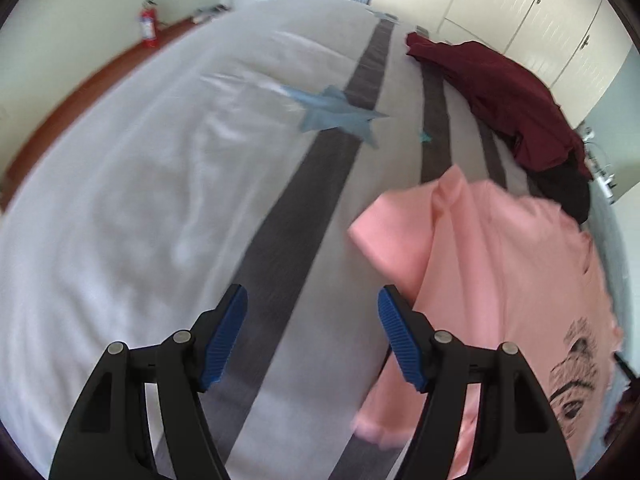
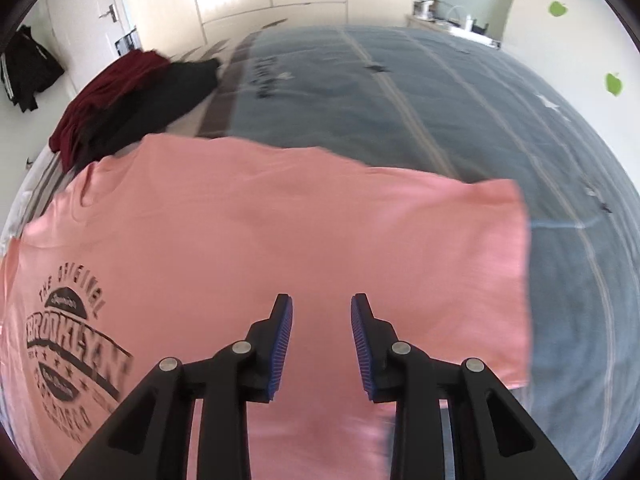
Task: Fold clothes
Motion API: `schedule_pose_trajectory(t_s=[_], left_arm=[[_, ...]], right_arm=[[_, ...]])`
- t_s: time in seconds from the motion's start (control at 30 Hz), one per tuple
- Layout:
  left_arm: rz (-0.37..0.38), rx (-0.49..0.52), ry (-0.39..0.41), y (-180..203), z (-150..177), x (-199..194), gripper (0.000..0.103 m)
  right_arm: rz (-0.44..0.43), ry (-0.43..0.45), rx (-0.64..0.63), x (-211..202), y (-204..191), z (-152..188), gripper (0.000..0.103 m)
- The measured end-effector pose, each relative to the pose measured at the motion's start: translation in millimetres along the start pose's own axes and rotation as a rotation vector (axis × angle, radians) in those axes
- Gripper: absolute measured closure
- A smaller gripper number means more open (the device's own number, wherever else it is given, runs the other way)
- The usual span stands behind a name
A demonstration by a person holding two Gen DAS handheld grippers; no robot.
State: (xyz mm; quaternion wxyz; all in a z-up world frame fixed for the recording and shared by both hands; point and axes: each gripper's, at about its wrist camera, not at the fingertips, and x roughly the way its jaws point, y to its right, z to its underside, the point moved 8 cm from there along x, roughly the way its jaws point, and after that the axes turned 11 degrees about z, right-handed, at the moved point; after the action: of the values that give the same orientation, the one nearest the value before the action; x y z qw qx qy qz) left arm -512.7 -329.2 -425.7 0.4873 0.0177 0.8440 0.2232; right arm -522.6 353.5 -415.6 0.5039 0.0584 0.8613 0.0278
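Note:
A pink T-shirt (image 2: 280, 240) with a dark printed logo lies spread flat on the bed. In the left wrist view the pink T-shirt (image 1: 500, 264) lies at the right, one sleeve pointing left. My left gripper (image 1: 312, 308) is open and empty, above the striped bedcover just left of the shirt. My right gripper (image 2: 322, 320) is open and empty, hovering over the shirt's lower middle.
A maroon garment (image 1: 500, 92) and a black garment (image 1: 568, 196) lie heaped at the bed's far side; they also show in the right wrist view (image 2: 108, 92). The bedcover (image 1: 160, 160) is pale with dark stripes and blue stars. A fire extinguisher (image 1: 147, 26) stands on the floor.

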Motion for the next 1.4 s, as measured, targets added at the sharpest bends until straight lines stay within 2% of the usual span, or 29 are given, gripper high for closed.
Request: schedule_pose_trajectory(t_s=[0.17,0.2,0.23,0.27,0.3,0.33,0.43,0.57,0.6,0.63,0.67,0.7,0.77,0.93,1.03,1.07,1.1,1.13,1.27,1.33,1.37,1.4], left_arm=[[0.084,0.061,-0.041,18.6,-19.6,33.5,0.038],[0.087,0.082,-0.045,21.4,-20.1,36.9,0.048],[0.058,0.098,-0.041,19.7,-22.3,37.2,0.062],[0.025,0.112,-0.035,17.3,-25.0,37.1,0.091],[0.017,0.098,-0.028,13.3,-29.4,33.9,0.1],[-0.006,0.104,-0.01,9.3,-36.4,27.3,0.101],[-0.088,0.131,0.034,-4.3,-57.7,7.9,0.101],[-0.227,0.092,0.082,-33.8,-75.9,-17.4,0.101],[-0.252,0.084,0.09,-38.9,-76.6,-20.8,0.098],[-0.249,0.053,0.075,-44.7,-73.3,-21.2,0.093],[-0.241,0.018,0.056,-50.6,-69.4,-21.2,0.08],[-0.197,-0.016,0.037,-52.1,-61.5,-20.4,0.068],[-0.098,-0.084,-0.002,-53.4,-44.6,-19.4,0.06],[0.072,-0.094,-0.094,-25.2,10.2,-21.4,0.054],[0.192,-0.177,-0.039,-20.8,28.1,-40.1,0.052],[0.241,-0.208,-0.009,-18.6,34.8,-48.8,0.046],[0.259,-0.2,-0.006,-14.3,42.2,-52.6,0.038],[0.271,-0.186,-0.008,-9.8,49.8,-55.6,0.035],[0.229,-0.071,-0.106,9.2,83.2,-39.3,0.034],[0.141,-0.001,-0.127,12.4,90.1,-26.9,0.036],[0.086,0.049,-0.128,14.9,93.0,-22.8,0.044],[0.029,0.093,-0.12,15.9,93.8,-21.9,0.06]], right_arm=[[0.007,-0.008,-0.01,6.9,-34.1,-6.3,0.075],[0.009,-0.007,-0.009,6.4,-38.9,-6.6,0.075],[0.012,-0.008,-0.008,6.1,-41.1,-6.9,0.075],[0.014,-0.01,-0.009,6.0,-42.3,-7.5,0.075],[0.017,-0.012,-0.011,5.9,-43.4,-8.1,0.075],[0.023,-0.015,-0.017,7.6,-44.1,-7.9,0.075],[0.04,-0.034,-0.045,17.0,-45.9,-5.4,0.075],[0.047,-0.04,-0.058,24.5,-43.2,-1.9,0.071],[0.047,-0.039,-0.055,24.9,-42.1,-2.0,0.071],[0.046,-0.04,-0.051,25.4,-42.0,-2.3,0.071],[0.045,-0.041,-0.047,25.9,-41.9,-2.7,0.071],[0.048,-0.041,-0.045,26.4,-42.0,-2.8,0.071],[0.055,-0.041,-0.042,27.5,-42.3,-3.0,0.071],[0.047,-0.043,-0.022,25.5,-43.7,-1.2,0.071],[0.043,-0.043,-0.018,22.4,-43.8,1.3,0.071],[0.041,-0.044,-0.016,22.6,-43.6,1.5,0.071],[0.039,-0.045,-0.014,23.0,-43.3,1.6,0.071],[0.038,-0.045,-0.014,22.5,-43.5,2.5,0.071],[0.047,-0.039,-0.023,20.6,-44.0,6.3,0.071],[0.051,-0.038,-0.023,18.5,-45.0,8.1,0.071],[0.05,-0.038,-0.022,17.5,-45.5,9.1,0.071],[0.049,-0.039,-0.021,16.4,-45.9,10.1,0.071]])
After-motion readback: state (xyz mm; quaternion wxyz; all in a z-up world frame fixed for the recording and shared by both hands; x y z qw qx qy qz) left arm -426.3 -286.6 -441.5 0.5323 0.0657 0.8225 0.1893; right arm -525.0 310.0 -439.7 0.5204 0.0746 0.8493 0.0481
